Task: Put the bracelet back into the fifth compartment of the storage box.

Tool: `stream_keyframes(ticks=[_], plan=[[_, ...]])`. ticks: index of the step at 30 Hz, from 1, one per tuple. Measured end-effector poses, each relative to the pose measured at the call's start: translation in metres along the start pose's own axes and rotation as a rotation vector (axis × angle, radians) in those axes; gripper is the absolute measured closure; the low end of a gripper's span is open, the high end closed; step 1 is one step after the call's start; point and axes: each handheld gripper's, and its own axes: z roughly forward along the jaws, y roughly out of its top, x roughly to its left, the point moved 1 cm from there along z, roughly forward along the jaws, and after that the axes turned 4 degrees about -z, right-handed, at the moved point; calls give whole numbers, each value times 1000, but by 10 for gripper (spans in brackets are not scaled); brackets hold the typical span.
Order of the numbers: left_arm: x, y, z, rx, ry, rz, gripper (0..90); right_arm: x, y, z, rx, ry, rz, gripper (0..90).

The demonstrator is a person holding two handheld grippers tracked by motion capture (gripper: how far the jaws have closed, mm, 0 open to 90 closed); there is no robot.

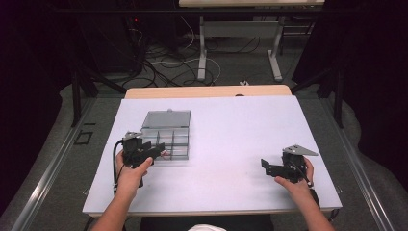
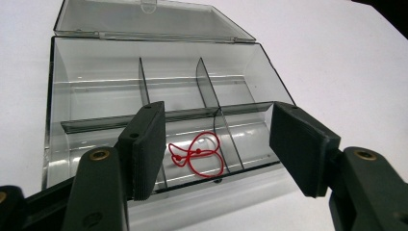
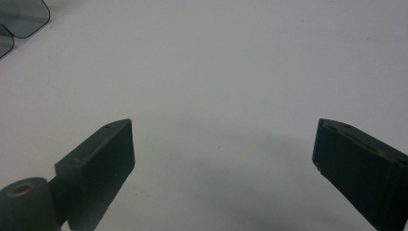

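Note:
A clear plastic compartment box (image 1: 169, 129) lies open on the left half of the white table, its lid folded back. A thin red cord (image 2: 198, 155) lies coiled in a front compartment of the box (image 2: 96, 82). My left gripper (image 1: 155, 150) hovers at the box's front edge. Its jaws stand apart just above the cord, and nothing is between them (image 2: 216, 144). My right gripper (image 1: 267, 166) rests far to the right, near the table's front edge, jaws wide apart over bare table (image 3: 223, 149).
The white table surface (image 1: 231, 130) stretches between the two grippers. A corner of the box (image 3: 19, 19) shows at the top left of the right gripper view. Cables and table legs (image 1: 202, 53) lie on the floor beyond the far edge.

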Motion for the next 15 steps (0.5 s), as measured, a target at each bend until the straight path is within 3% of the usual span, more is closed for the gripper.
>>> stream_keyframes(ticks=[15], plan=[[7,-8,-16,-10,-49,52,270,0,0,-1,0,5,2,70]])
